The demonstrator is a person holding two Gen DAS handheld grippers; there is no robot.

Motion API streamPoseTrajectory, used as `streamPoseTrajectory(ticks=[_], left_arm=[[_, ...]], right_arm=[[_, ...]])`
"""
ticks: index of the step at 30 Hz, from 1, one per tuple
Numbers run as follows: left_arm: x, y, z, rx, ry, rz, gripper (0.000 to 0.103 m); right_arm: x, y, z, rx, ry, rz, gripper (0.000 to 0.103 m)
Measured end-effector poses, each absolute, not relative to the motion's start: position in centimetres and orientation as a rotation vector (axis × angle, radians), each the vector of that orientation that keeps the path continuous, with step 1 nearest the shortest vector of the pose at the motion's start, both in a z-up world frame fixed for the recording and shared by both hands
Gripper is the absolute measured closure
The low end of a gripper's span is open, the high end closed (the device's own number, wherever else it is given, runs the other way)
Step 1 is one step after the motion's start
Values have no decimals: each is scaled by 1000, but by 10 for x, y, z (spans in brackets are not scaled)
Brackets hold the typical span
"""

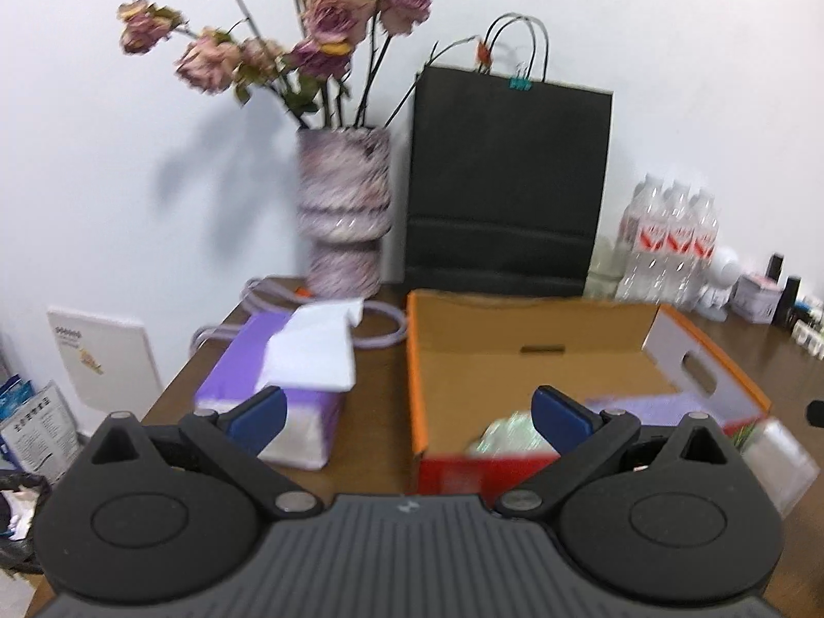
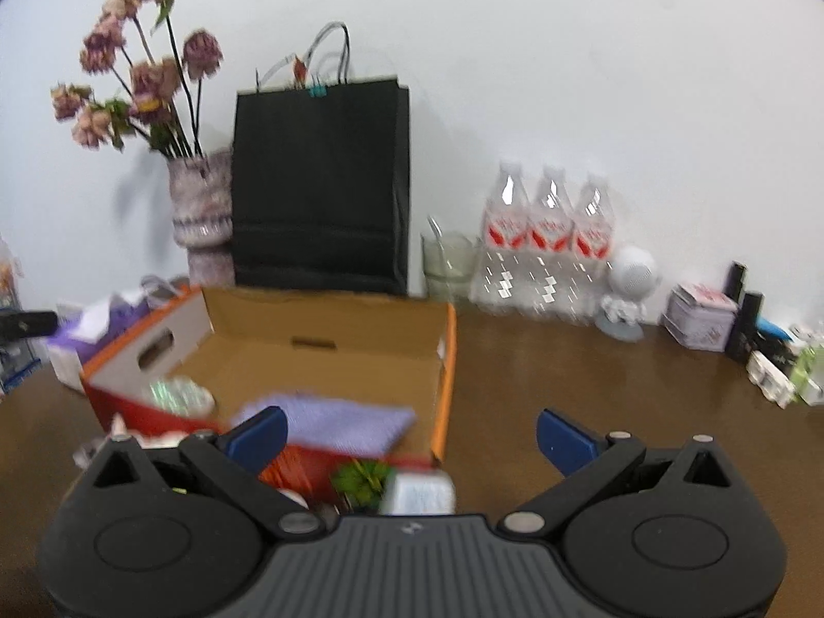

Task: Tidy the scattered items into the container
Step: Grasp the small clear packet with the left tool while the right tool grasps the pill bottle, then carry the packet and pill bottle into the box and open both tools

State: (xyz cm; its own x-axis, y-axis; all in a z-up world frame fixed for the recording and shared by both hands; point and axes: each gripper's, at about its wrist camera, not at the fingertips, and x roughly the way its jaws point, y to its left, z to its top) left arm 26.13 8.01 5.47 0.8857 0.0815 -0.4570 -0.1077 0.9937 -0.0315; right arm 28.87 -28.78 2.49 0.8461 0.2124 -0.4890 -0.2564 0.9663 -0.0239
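An open cardboard box (image 1: 520,365) with orange rim and red front stands on the brown table; it also shows in the right wrist view (image 2: 329,329). Inside lie a purple cloth (image 2: 335,419) and a shiny greenish packet (image 2: 175,394). In front of the box sit a green plant-like item (image 2: 363,479) and a small white-blue box (image 2: 422,492). A clear plastic item (image 1: 783,453) lies right of the box. My left gripper (image 1: 409,419) is open and empty before the box. My right gripper (image 2: 412,435) is open and empty at the box's front right corner.
A purple tissue pack (image 1: 278,386) lies left of the box. Behind stand a vase of dried roses (image 1: 345,216), a black paper bag (image 1: 504,180), a glass (image 2: 448,262), water bottles (image 2: 546,237), a white figurine (image 2: 628,288) and small containers (image 2: 700,314).
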Motion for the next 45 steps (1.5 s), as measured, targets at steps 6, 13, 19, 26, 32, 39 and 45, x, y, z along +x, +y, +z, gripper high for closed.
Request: streamPoseTrajectory(ticks=[6,13,19,26,32,39,45], left_arm=[[254,87,18,-73,583,108,0],[261,84,-15,-104,656,118,0],[271,79,-23,-84,661,144,0],[283,71,-38,-57,690,135,24],[277,65,-37,-9,656,96,80],[271,66,-36,-28,634,93,80],[262,64,-31,-41,601,84,80]], right_arm=[[277,-295,-11,-70,583,219,0],[282,-289,-42,-76,634,181,0],[293,-287,-47,-40,623,161,0],[305,-291,-54,-1,643,152,7],[308,-294,-60,27,668,186,60],[296,-296,-55,30,605,185,60],[287,-295,-51,30,575,191,60]])
